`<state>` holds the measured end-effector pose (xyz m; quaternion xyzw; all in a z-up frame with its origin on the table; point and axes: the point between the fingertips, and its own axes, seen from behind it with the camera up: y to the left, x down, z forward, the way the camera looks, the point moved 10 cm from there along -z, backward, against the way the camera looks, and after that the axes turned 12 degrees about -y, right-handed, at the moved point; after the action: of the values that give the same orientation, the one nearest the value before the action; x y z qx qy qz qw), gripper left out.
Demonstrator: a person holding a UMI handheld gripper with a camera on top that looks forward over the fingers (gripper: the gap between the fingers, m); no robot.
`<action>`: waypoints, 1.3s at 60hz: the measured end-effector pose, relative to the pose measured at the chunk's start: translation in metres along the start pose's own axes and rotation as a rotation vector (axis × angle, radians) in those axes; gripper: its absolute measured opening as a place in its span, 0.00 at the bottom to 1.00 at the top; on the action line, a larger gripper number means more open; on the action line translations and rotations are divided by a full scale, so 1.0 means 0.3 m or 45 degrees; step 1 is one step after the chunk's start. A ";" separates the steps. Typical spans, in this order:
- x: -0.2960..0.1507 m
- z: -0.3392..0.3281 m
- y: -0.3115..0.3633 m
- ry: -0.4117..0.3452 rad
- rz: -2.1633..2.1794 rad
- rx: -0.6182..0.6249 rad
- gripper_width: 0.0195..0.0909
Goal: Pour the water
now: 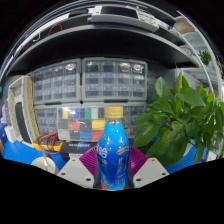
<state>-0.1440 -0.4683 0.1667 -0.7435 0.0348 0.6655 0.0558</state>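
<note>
The jaws pinch a blue bottle (113, 160) that stands upright between the two pads (137, 160) at 6 o'clock; both pads press on its sides. The gripper (112, 168) holds it just above the desk (40, 152), where small coloured things lie at 9 o'clock. At 3 o'clock, near the bottle, stands a green plant (180, 120). Beyond, at 12 o'clock, grey drawer cabinets (90, 82) fill the shelf (105, 32).

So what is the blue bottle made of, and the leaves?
The blue bottle, held between the gripper fingers, looks like glossy, see-through plastic with a printed label. The leaves look green and matte; real plant or plastic, I cannot tell.
</note>
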 end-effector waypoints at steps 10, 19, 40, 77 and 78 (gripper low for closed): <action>0.002 -0.026 -0.005 -0.035 0.005 0.002 0.39; 0.004 -0.041 -0.006 -0.004 -0.005 0.014 0.59; 0.053 -0.278 0.039 0.207 -0.068 0.041 0.86; -0.282 -0.711 0.514 0.181 -0.038 -0.185 0.85; -0.290 -0.722 0.527 0.176 -0.038 -0.195 0.85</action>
<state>0.0397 -0.6552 0.2707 -0.7901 -0.0235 0.6124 0.0062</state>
